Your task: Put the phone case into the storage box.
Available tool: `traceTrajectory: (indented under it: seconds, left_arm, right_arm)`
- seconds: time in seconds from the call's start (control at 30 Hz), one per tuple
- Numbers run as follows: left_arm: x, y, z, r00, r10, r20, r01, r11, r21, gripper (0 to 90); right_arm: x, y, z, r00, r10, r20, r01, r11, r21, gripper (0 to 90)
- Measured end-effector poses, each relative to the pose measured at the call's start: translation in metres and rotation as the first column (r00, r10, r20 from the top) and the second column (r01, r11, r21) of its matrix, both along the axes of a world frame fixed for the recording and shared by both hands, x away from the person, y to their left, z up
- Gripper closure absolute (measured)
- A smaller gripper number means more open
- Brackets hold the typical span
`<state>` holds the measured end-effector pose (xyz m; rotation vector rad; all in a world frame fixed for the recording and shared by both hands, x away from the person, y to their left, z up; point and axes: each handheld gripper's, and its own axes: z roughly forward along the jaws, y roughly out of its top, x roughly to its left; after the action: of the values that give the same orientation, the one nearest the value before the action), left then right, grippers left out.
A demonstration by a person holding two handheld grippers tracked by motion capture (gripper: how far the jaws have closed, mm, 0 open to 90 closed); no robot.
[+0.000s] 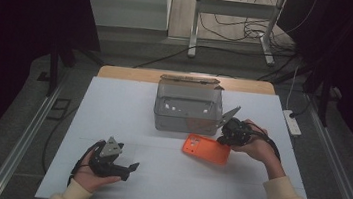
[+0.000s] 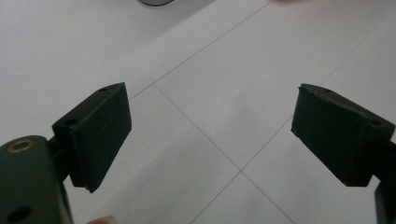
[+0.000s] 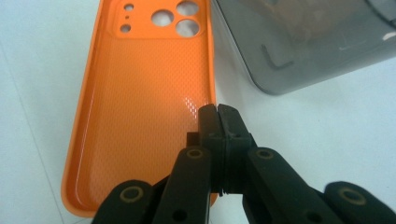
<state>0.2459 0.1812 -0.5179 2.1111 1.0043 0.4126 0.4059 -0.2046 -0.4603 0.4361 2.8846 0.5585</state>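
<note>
**Right gripper pinching the phone case rim beside the box**

The white tabletop sheet (image 1: 128, 109) is carrying everything, and the clear grey plastic box (image 1: 187, 108) with its lid hinged open is serving as the landmark. Just in front of that box, toward the person, the orange soft plastic phone case (image 1: 206, 149) is lying inner side up, one corner close to the box wall. The right gripper (image 3: 218, 114) is clamping the case's long rim nearest the box, jaws closed on the edge. This looks like the grasp step; the next move is probably calling for a lift and a carry over the box opening without the thin rim slipping. The left gripper (image 2: 210, 135), well in front and left of the box, is idling with jaws spread wide over bare sheet. No brand, label or writing is reading anywhere
</note>
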Motion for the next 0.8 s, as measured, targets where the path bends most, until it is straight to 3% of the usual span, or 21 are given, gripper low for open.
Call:
traceTrajectory:
  seconds: [0.33, 0.77, 0.8]
  left_arm:
    - [0.0, 0.0, 0.0, 1.0, 0.0, 0.0, 0.0, 1.0, -0.001, 12.2]
    - [0.0, 0.0, 0.001, 1.0, 0.002, 0.0, -0.002, 1.0, -0.005, 12.2]
    - [0.0, 0.0, 0.001, 1.0, 0.002, 0.0, -0.002, 1.0, -0.005, 12.2]
  right_arm:
    - [-0.002, -0.001, 0.008, 0.9996, -0.011, 0.024, 0.01, 1.0, 0.011, 89.1]
    - [-0.009, -0.006, 0.022, 0.9989, -0.001, 0.046, -0.002, 0.997, 0.078, 89.2]
    - [-0.01, -0.006, 0.025, 0.9978, -0.013, 0.065, 0.007, 0.996, 0.093, 89.2]
